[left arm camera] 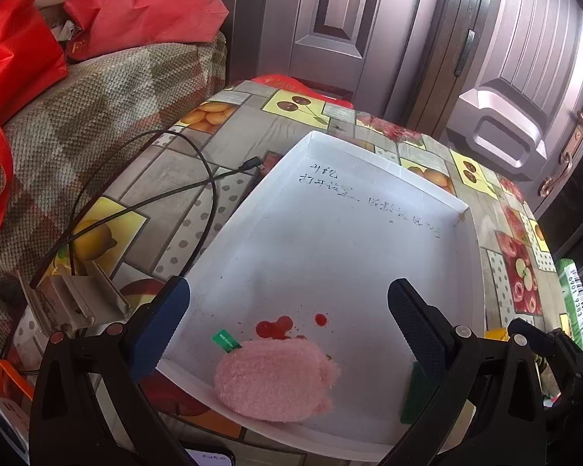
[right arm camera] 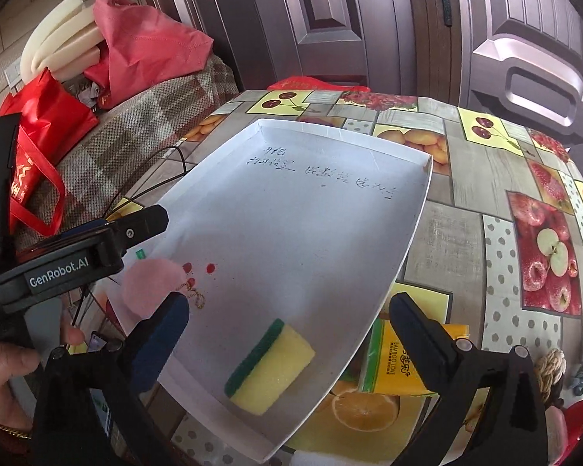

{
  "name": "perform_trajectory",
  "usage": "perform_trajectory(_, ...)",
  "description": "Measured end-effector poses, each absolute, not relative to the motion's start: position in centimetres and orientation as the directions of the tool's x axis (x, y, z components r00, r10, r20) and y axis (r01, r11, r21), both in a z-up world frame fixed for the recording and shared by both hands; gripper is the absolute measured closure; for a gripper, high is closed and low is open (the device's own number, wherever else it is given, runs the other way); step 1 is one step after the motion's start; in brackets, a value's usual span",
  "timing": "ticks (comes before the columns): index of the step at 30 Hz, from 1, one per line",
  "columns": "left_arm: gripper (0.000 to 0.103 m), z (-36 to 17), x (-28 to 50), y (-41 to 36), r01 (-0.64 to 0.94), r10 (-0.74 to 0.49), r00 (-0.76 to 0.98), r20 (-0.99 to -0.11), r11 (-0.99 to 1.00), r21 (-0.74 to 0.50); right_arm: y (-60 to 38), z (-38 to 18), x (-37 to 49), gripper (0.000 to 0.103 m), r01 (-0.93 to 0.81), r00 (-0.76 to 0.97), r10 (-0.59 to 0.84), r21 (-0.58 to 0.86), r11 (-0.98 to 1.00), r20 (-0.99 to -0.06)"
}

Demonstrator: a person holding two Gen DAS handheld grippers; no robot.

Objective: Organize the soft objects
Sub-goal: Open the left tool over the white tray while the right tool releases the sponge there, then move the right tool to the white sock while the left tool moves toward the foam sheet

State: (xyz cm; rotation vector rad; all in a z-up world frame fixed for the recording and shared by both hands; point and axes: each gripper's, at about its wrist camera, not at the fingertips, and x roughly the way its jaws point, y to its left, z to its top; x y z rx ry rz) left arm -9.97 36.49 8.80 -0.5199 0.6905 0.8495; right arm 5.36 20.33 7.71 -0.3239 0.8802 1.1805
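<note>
Both hand-held grippers (left arm camera: pixel 287 310) (right arm camera: pixel 287 322) gape over tray (right arm camera: pixel 408 233); prob. empty.

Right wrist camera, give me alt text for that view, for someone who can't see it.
A shallow white tray on a fruit-patterned tablecloth holds a yellow-and-green sponge near its front edge and a pink fluffy plush at its left. The open right gripper hovers over the sponge; the left gripper reaches in from the left.

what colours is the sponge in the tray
The sponge is yellow with a dark green scrubbing layer along one side, clearest in the right wrist view.
</note>
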Motion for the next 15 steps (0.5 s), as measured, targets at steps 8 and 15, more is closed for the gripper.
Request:
perform_trajectory(8,0.0,10.5,-10.6,34.2,-0.798,0.506,0.506,-0.698,0.583,-0.156,17.2,10.8,5.2,0.0,-0.887,0.182,0.71,0.198,0.417,-0.68)
perform_trajectory(15,0.0,12.8,-10.5,29.9,-0.685,0.431,0.636,-0.64,0.698,-0.21,11.1,16.1,6.9,0.0,-0.846,0.289,0.784,0.237,0.478,-0.549)
